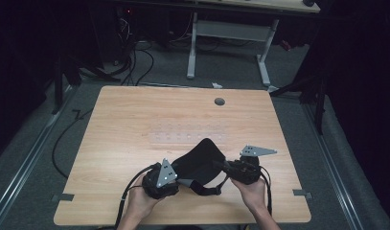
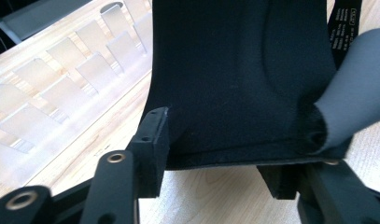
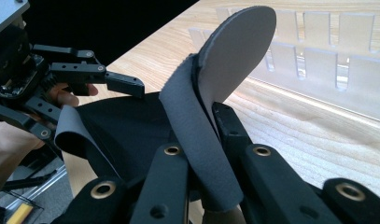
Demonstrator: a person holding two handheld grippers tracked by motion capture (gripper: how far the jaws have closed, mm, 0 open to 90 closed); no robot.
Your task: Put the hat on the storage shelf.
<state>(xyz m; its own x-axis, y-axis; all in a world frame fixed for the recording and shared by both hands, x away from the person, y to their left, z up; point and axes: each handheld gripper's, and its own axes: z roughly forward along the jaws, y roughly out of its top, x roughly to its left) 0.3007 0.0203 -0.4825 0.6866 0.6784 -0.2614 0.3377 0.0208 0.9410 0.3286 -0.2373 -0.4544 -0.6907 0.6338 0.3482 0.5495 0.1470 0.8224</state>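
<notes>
High view: black neoprene brace (image 1: 200,160) lies near the surface's (image 1: 135,120) front edge, long axis ten-to-four o'clock, right hand-held gripper (image 1: 227,167) clamped on its grey flap, left hand-held gripper (image 1: 179,180) gaping astride its hem.

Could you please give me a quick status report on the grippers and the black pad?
Left gripper open around pad edge. Right gripper shut on grey strap. Clear tray beyond.

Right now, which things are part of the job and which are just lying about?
In the job:
- black padded wrap with grey straps
- left tongs, open around the wrap's edge
- right tongs, shut on a grey strap

Lying about:
- clear slotted tray on the table
- second desk behind
- floor cables
</notes>
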